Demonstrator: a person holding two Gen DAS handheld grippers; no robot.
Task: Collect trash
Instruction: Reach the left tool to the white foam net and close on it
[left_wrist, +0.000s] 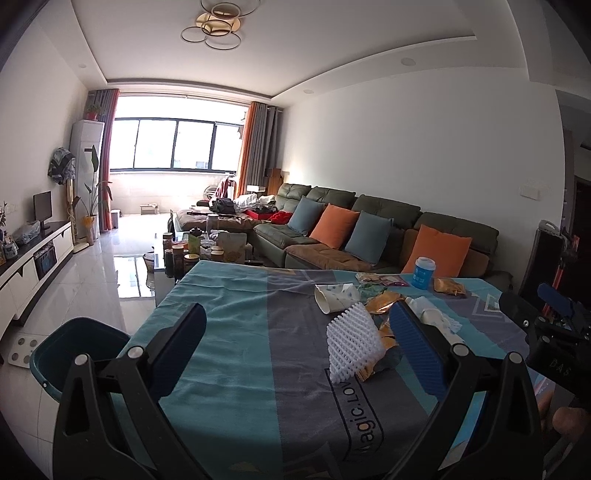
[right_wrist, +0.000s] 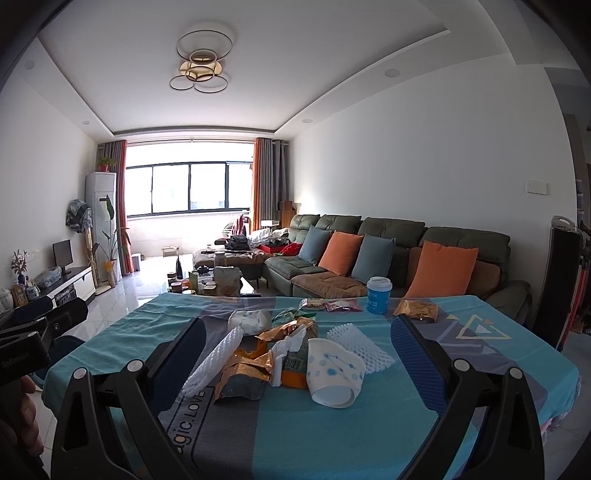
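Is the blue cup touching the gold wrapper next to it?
Apart. The right wrist view shows bare tablecloth between the blue cup and the gold wrapper to its right.

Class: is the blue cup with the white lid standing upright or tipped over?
Upright. The blue cup stands on its base on the tablecloth, lid on top.

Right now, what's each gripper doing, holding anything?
Left gripper: open, holding nothing, above the tablecloth.
Right gripper: open, holding nothing, jaws either side of the trash pile.
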